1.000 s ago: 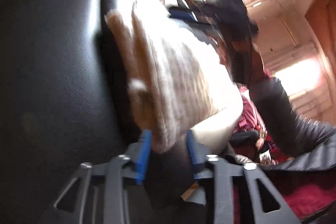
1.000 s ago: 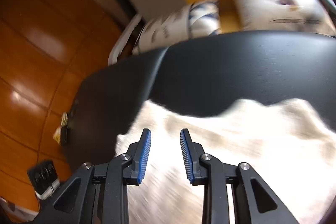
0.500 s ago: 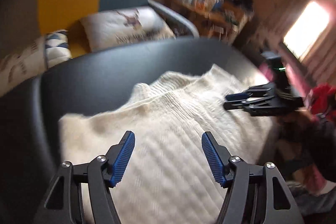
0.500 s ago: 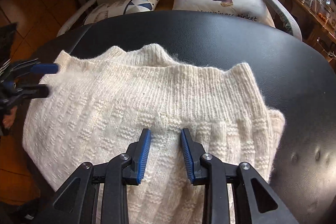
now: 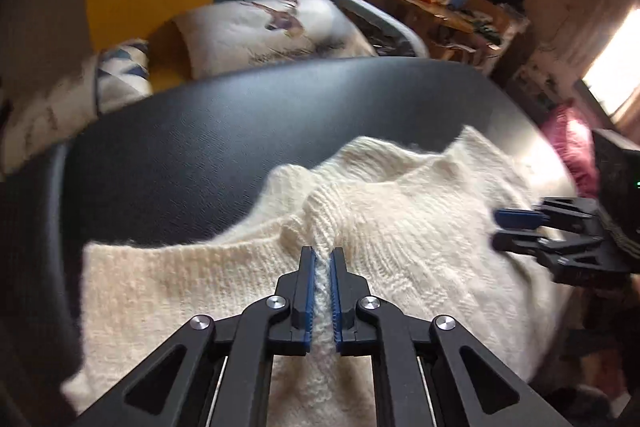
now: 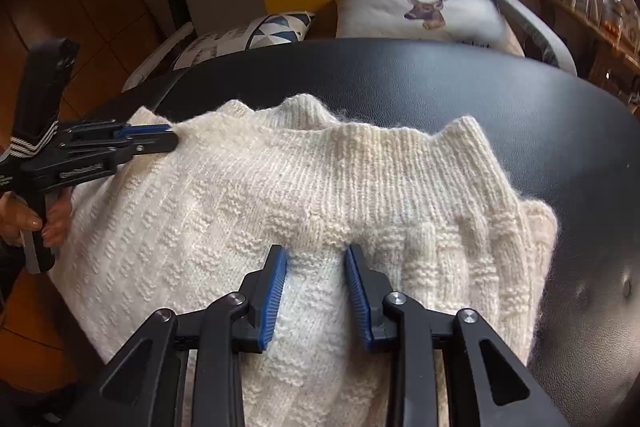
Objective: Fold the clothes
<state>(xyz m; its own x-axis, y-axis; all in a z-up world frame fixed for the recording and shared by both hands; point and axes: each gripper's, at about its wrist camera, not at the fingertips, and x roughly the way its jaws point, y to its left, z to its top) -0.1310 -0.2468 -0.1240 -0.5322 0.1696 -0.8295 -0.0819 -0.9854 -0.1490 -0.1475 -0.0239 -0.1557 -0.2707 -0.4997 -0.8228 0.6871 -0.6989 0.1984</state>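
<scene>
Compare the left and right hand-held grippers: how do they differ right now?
The left hand-held gripper is closing, its pads pinching a ridge of the sweater; the right hand-held gripper stands partly open with knit between its pads. The left works the sweater's side edge; the right sits mid-sweater. Both have blue pads and angle down onto the sweater.

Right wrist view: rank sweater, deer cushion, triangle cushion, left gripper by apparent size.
1. sweater, by far the largest, though nearest the camera.
2. deer cushion.
3. triangle cushion and left gripper: too alike to rank; the cushion is partly hidden behind the black surface.
</scene>
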